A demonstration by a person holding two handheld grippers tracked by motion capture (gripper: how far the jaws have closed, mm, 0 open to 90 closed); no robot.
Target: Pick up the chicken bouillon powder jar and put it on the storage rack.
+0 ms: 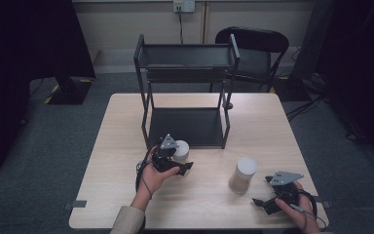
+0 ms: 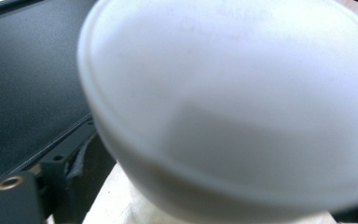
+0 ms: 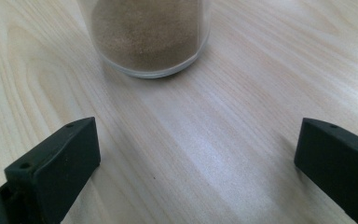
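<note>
A plain office or lab room: grey carpet, a pale wood bench with a black metal rack at twelve o'clock, a black chair behind it, and a wall socket above.

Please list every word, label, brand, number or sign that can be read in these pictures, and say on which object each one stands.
None can be read.
White-lidded jar by the left claw: no print shows on its blurred lid.
Second jar, holding brown powder: no label shows.
Black shelf rack: no marking shows.
Wall socket: too small to show any sign.
Table: plain wood grain.
</note>
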